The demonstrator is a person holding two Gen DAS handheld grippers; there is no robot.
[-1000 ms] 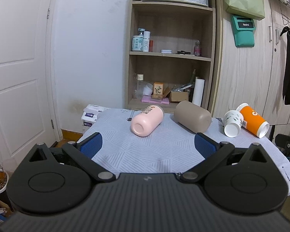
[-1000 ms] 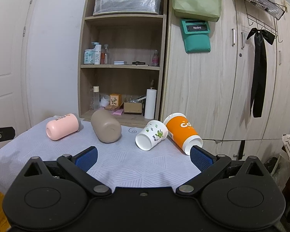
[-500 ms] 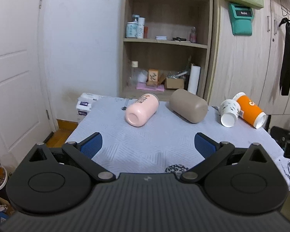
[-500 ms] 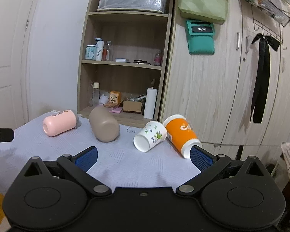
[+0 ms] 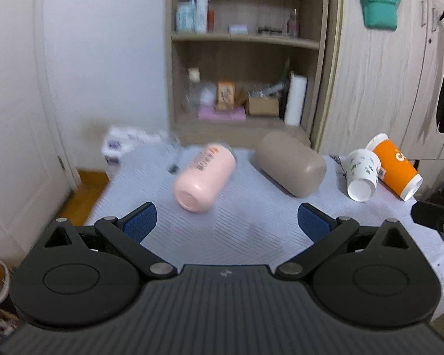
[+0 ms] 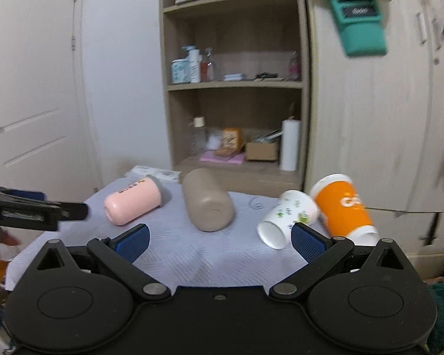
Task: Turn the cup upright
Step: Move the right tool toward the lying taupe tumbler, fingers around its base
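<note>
Several cups lie on their sides on a table with a pale patterned cloth [image 5: 245, 230]. From left to right: a pink cup [image 5: 204, 177], a taupe cup [image 5: 291, 167], a white cup with green prints [image 5: 361, 174] and an orange cup [image 5: 395, 165]. They also show in the right wrist view: pink [image 6: 133, 204], taupe [image 6: 208, 204], white [image 6: 287, 219], orange [image 6: 343, 207]. My left gripper [image 5: 226, 222] is open and empty, short of the pink cup. My right gripper [image 6: 220, 238] is open and empty, its right finger close to the white cup.
A wooden shelf unit [image 5: 245, 59] with bottles, boxes and a paper roll stands behind the table. A wardrobe [image 5: 384, 74] is to its right, a white door [image 6: 35, 88] to the left. The left gripper's body [image 6: 29, 210] reaches in at the table's left edge.
Both grippers have moved forward and tipped down toward the table, so the cups look larger and closer. Both stay open. The cups have not moved.
</note>
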